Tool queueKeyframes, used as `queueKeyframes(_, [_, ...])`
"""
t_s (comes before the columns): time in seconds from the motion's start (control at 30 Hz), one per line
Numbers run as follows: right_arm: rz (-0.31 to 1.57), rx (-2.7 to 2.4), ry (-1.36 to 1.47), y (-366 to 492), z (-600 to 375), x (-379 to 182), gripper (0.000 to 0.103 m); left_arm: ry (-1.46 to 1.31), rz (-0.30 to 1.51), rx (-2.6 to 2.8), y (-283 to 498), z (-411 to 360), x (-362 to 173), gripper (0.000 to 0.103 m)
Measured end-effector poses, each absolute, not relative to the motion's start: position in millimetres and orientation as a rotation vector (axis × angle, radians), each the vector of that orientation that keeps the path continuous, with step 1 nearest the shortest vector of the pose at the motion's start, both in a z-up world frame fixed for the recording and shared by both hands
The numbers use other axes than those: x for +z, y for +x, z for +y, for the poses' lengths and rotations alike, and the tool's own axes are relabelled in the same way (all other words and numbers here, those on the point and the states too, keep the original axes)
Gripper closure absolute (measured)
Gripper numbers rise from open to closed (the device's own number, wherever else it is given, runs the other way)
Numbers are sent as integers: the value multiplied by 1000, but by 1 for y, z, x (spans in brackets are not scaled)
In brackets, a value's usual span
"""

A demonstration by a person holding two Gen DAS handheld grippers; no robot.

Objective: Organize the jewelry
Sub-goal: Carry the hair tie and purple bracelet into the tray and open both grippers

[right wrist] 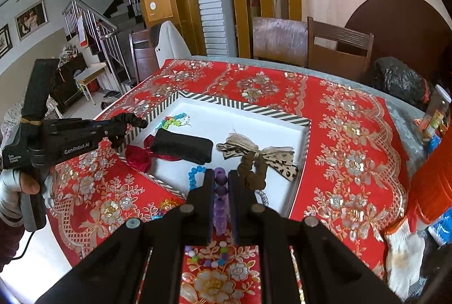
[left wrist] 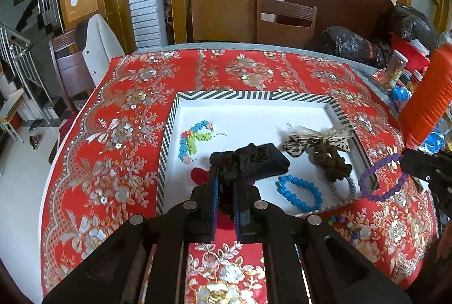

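The left gripper [left wrist: 226, 182] is clenching a black scrunchie [left wrist: 243, 160] between its fingers [left wrist: 213, 191], holding it in the air over the near left part of a shallow white tray [left wrist: 248, 112] with a black-and-white striped rim. In the right wrist view the same scrunchie [right wrist: 124, 126] is hanging from the left gripper [right wrist: 113, 129] just above the tray's left rim, and a gloved hand [right wrist: 17, 185] is gripping the handle. The right gripper [right wrist: 220, 179] is pinching a purple bead bracelet [right wrist: 220, 191] tightly; in the left wrist view that bracelet [left wrist: 381, 179] is dangling as an open loop over the tray's near right corner. Inside the tray are lying a flat black pouch [right wrist: 182, 147], a red scrunchie [right wrist: 138, 155], a multicoloured bead piece [left wrist: 195, 139], a blue bead bracelet [left wrist: 299, 191], a brown scrunchie [left wrist: 329, 163] and a leopard-print bow [left wrist: 316, 139]. The tray is sitting on a tabletop covered by a red floral cloth [left wrist: 118, 134]. Loose coloured beads [right wrist: 209, 257] are resting on the cloth in front of the tray.
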State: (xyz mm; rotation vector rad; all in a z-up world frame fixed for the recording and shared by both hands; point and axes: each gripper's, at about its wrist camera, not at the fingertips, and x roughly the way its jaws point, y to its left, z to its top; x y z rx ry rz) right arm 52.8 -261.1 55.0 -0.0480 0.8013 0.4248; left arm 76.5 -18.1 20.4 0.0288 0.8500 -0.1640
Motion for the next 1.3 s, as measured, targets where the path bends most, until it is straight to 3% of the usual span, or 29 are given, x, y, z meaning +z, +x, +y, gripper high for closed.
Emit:
queueKeyframes(0.77, [841,385,-17,155,-253,52,94,-7,918,-147,153,-37,-4,80])
queueKeyframes(1.3, [926,335,70,224,-244,10,94,-50,976,-115,193,-60,-33,80])
